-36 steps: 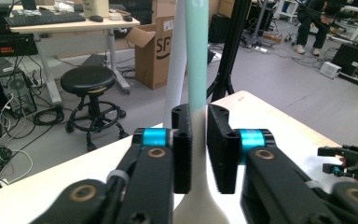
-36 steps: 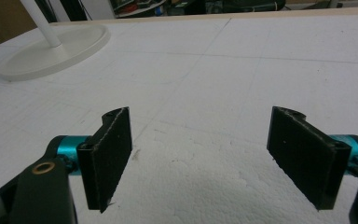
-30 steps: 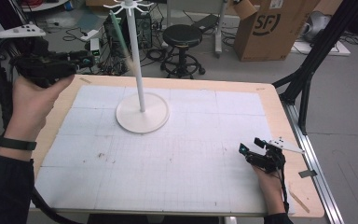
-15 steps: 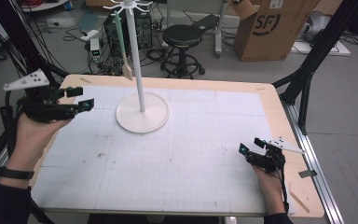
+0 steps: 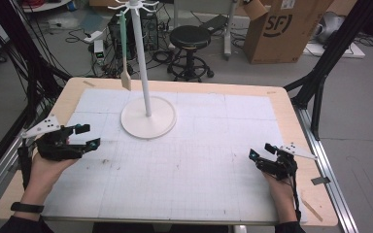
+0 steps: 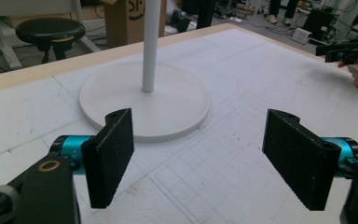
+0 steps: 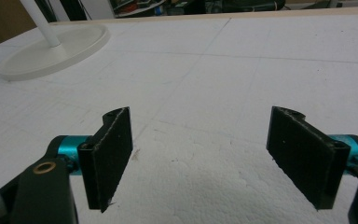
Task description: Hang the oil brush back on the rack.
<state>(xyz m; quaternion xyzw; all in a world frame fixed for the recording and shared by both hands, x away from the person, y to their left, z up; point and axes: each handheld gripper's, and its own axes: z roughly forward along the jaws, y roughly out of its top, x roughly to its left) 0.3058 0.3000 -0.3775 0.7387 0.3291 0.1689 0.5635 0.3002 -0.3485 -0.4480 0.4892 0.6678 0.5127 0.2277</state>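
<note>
In the high view the left gripper (image 5: 81, 136) sits at the table's left edge, low over the white mat (image 5: 199, 160), jaws spread and empty, aimed roughly toward the stand (image 5: 148, 114). The stand rises from its round base near the back of the mat, and a spatula (image 5: 125, 53) hangs from one of the hooks at its top, its blade well above the table (image 5: 281, 99). The right gripper (image 5: 260, 153) rests near the right front corner, jaws likewise apart with nothing between them, well apart from the stand. In the left gripper view the two black jaws stand wide, framing bare mat, with the stand's base (image 6: 144, 100) and pole just ahead and the right gripper (image 6: 342, 50) far off at the upper right. In the right gripper view the jaws are also wide and empty, the mat under them, the stand's base (image 7: 51, 49) far off at the upper left. The likely risk is at the stand: it looks tall on a modest base, so a reach from the left that clips the pole could rock or tip it. The spatula hangs freely, so a nudge could set it swinging, and a grip taken low on the blade could slip, or lift it off the hook crookedly and drop it.
</note>
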